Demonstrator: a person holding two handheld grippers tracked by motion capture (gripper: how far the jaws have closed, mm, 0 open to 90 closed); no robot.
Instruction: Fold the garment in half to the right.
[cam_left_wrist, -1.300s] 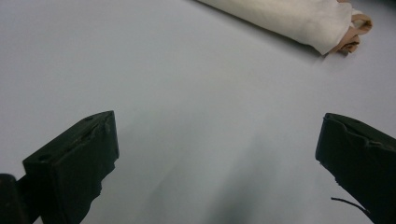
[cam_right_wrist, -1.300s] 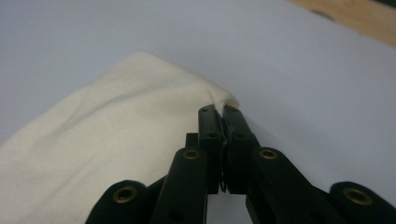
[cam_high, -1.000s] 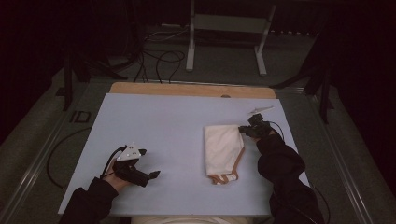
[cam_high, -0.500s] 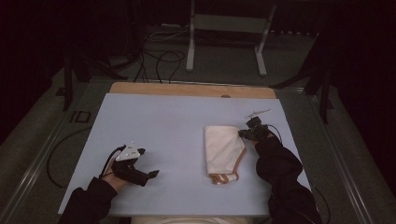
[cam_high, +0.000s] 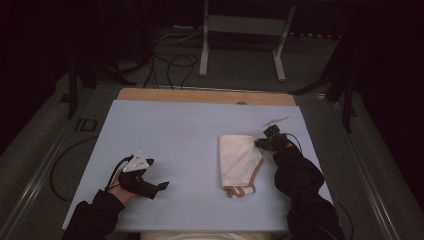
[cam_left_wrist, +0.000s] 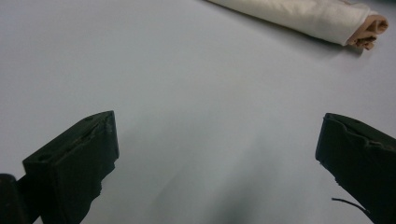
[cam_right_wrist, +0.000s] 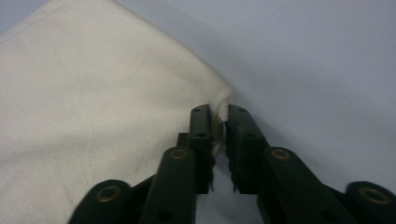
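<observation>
At cloth (cam_right_wrist: 93, 107) corner: right gripper (cam_right_wrist: 223, 114) easing apart, corner seemingly still pinched.

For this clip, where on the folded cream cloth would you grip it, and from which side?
Probably at the far right corner of the cream cloth, coming in low from the right. That corner lies free on the blue table, and the right gripper already has it between its jaws, which have just been opening slightly. The tan-trimmed near end looks bunched and thicker.

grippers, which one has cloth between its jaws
The right gripper: a corner of the cream cloth sits between its jaws, which have just been opening. The left gripper stands wide open.
</observation>
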